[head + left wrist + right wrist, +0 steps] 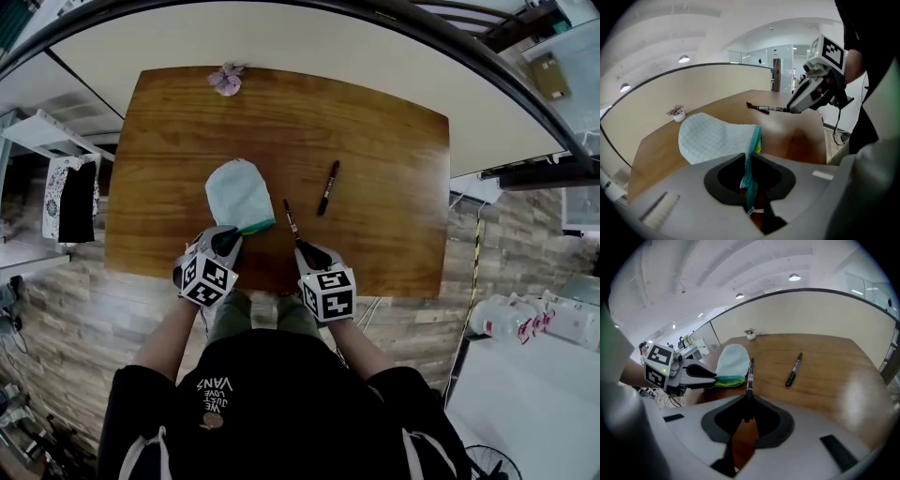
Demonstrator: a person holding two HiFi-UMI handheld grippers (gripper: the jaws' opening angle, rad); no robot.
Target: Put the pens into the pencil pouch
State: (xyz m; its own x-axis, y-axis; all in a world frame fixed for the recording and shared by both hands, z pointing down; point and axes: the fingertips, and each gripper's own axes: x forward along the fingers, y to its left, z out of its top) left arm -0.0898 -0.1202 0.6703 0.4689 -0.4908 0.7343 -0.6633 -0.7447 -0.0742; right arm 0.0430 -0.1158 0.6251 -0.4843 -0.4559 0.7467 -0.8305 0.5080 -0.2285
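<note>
A pale blue pencil pouch with a teal and yellow opening lies on the wooden table. My left gripper is shut on the teal rim of the pouch, which runs between the jaws in the left gripper view. My right gripper is shut on the back end of a black pen. That pen points away from me, its tip just right of the pouch mouth. A second black pen lies loose on the table further right.
A small pink ornament sits at the table's far edge. A curved cream partition runs behind the table. The near table edge is right under both grippers, and bare wood lies to the right of the loose pen.
</note>
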